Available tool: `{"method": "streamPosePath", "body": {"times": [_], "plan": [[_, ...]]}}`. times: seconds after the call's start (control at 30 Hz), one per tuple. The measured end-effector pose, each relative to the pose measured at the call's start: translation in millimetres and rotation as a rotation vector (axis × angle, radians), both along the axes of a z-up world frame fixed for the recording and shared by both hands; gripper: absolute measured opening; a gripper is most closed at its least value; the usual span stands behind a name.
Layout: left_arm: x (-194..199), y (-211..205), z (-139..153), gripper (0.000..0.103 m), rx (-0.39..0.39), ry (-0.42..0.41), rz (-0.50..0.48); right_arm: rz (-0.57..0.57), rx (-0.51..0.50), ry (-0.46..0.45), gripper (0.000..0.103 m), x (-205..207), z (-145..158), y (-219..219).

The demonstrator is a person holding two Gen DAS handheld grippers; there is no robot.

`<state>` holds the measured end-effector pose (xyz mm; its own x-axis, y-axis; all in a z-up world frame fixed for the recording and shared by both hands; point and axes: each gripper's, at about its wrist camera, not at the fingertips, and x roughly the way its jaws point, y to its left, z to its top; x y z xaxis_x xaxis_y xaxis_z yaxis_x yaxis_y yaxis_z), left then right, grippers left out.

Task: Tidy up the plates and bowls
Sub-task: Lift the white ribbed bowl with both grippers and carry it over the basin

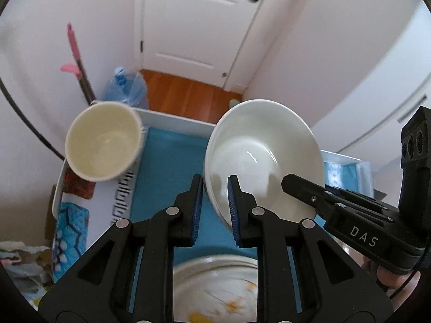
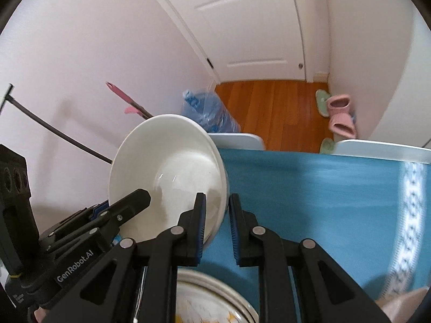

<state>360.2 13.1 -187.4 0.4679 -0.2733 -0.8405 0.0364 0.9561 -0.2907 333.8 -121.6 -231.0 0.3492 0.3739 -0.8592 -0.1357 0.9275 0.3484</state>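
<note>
A white bowl (image 1: 258, 156) hangs tilted above the blue tablecloth (image 1: 167, 167), held from two sides. My left gripper (image 1: 215, 207) is shut on its near rim, which runs between the blue pads. My right gripper (image 2: 217, 226) is shut on the opposite rim of the same bowl (image 2: 172, 172). Each gripper shows in the other's view: the right one (image 1: 296, 185) from the right, the left one (image 2: 134, 202) from the left. A cream bowl (image 1: 102, 140) stands at the table's far left corner. Below the fingers lies a plate (image 1: 215, 290) with yellow marks, also in the right wrist view (image 2: 210, 301).
The table's white edge (image 1: 177, 119) borders the cloth. Beyond it are a wooden floor (image 2: 269, 107), a blue water bottle (image 2: 210, 113), a pink-handled mop (image 1: 76, 59), pink slippers (image 2: 340, 115) and a white door (image 1: 194, 27). Patterned cloth (image 1: 70, 226) lies at the left.
</note>
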Motion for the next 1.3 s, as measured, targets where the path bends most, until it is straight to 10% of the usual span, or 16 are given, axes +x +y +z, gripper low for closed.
{"method": "streamPosePath", "body": {"times": [0.5,1.3], "plan": [[-99.1,-169.3,50.8,0.016,-0.042,-0.078,-0.208,-0.141,-0.067,-0.089,0.016,-117.6,74.4,-155.9],[-152.9,-269.3,-64.2,0.016,0.103,0.148,-0.339,-0.184,-0.110,0.129,0.016,-186.1,-32.3,-243.3]]}}
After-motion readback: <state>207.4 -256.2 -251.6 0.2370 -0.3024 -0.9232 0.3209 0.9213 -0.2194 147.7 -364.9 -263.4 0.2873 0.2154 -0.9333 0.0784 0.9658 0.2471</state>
